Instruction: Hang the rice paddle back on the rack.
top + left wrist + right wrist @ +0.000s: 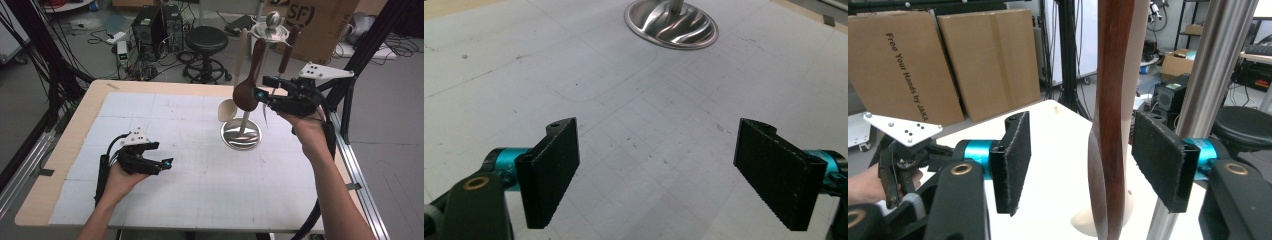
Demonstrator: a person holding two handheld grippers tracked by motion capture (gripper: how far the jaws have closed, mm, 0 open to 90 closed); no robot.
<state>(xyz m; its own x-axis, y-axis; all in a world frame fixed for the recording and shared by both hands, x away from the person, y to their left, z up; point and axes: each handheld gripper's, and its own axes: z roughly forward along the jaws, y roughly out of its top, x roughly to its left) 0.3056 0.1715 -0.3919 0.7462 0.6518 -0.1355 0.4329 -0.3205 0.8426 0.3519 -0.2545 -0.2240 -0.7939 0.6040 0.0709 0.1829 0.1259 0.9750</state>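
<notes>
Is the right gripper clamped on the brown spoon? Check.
No: the right gripper's pads stand apart from the brown spoon between them.

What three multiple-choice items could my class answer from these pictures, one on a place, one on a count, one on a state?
1. Where does the stand's round metal base sit?
A. on the white mat
B. on the floor
C. on the stool

2. How many dark brown utensils hang from the stand?
A. none
B. two
C. five

3. How are the right claw's pads?
A. pressed on the dark brown spoon
B. apart, spoon handle between them
C. shut on nothing

Answers: 1 A, the base rests on the gridded mat. 2 B, the spoon and one more brown handle hang there. 3 B, gaps show on both sides of the handle.
</notes>
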